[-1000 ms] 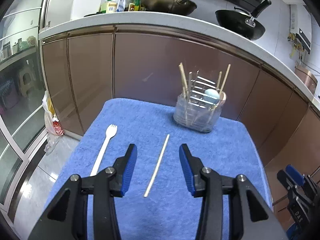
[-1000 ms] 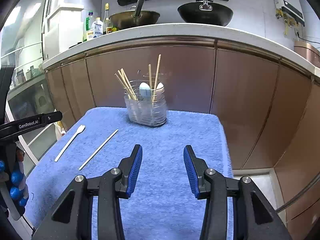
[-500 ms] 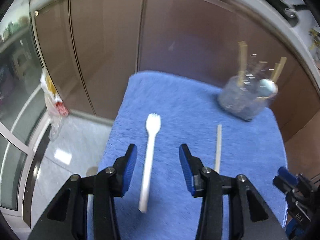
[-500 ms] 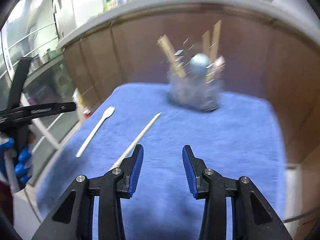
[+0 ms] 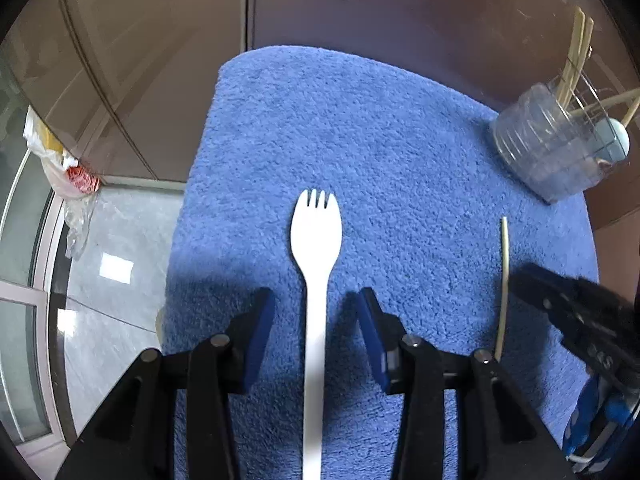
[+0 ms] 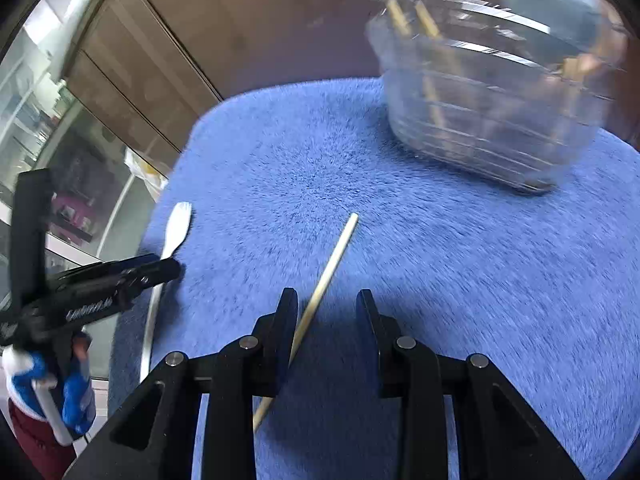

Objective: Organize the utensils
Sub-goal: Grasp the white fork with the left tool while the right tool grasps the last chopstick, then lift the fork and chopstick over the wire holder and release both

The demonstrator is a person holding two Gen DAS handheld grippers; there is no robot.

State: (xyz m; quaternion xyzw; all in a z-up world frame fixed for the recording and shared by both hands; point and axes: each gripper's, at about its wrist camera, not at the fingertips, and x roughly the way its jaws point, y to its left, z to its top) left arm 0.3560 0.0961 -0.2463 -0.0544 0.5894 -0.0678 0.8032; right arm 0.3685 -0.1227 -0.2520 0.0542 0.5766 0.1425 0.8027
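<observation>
A white plastic fork [image 5: 315,240] lies on the blue towel [image 5: 360,128], tines pointing away. My left gripper [image 5: 316,304] is open and low over it, with the fork's handle between the two fingers. A single wooden chopstick [image 6: 328,268] lies to the right of the fork. My right gripper [image 6: 327,304] is open and low over the chopstick, whose near part runs past the left finger [image 6: 286,320]. A clear utensil holder [image 6: 492,92] with several chopsticks and spoons stands at the towel's far right; it also shows in the left wrist view [image 5: 556,148].
Brown cabinet doors [image 5: 320,0] rise just behind the towel. The towel's left edge drops to a grey tiled floor [image 5: 116,248], where a plastic bag [image 5: 60,160] lies. The right gripper shows at the right of the left wrist view [image 5: 576,320].
Both grippers have dropped toward the towel. The left has moved forward over the fork, the right has come over the chopstick. Both stay open.
</observation>
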